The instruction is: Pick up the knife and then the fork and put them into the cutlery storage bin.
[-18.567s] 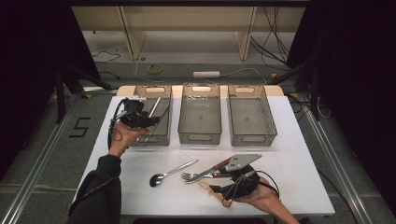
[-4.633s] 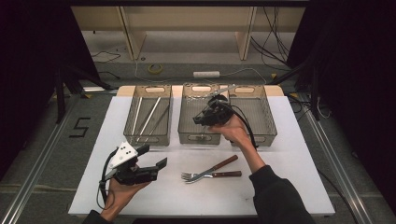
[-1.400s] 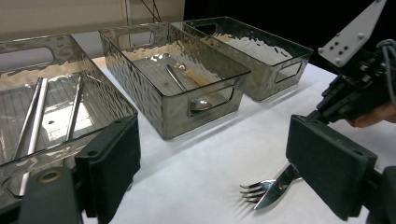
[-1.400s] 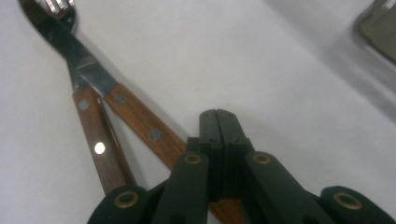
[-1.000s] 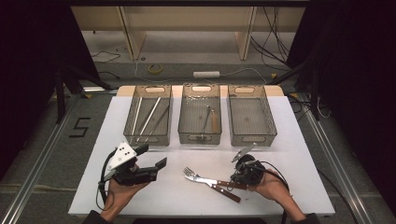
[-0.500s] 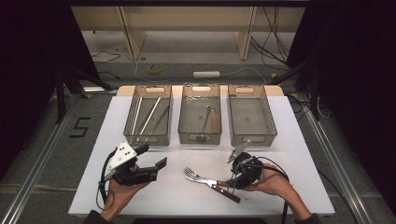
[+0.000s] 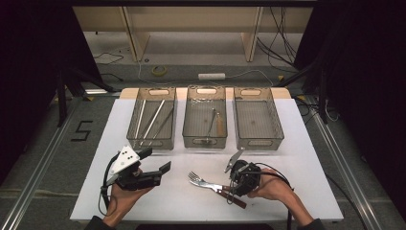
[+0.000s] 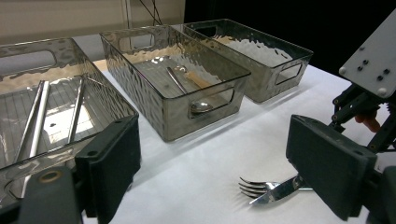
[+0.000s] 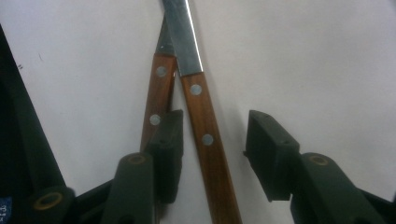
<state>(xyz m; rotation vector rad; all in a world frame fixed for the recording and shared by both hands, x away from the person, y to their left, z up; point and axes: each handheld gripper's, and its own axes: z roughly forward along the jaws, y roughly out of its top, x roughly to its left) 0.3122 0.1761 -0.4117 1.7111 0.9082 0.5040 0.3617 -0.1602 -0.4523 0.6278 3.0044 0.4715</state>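
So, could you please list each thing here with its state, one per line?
Left hand-held gripper: open, holds nothing, above the table.
Right hand-held gripper: open, jaws have just been closing around the knife handle, not pressing yet.
Knife: flat on the table, handle between the jaws.
Fork: flat on the table, beside the knife.
Left bin: holds long metal pieces.
Middle bin: holds a spoon.
Right bin: empty.

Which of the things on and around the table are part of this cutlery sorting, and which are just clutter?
In the job:
knife
fork
right gripper
three bins
spoon
chopsticks

Lying about:
tape roll
white bar
floor cables
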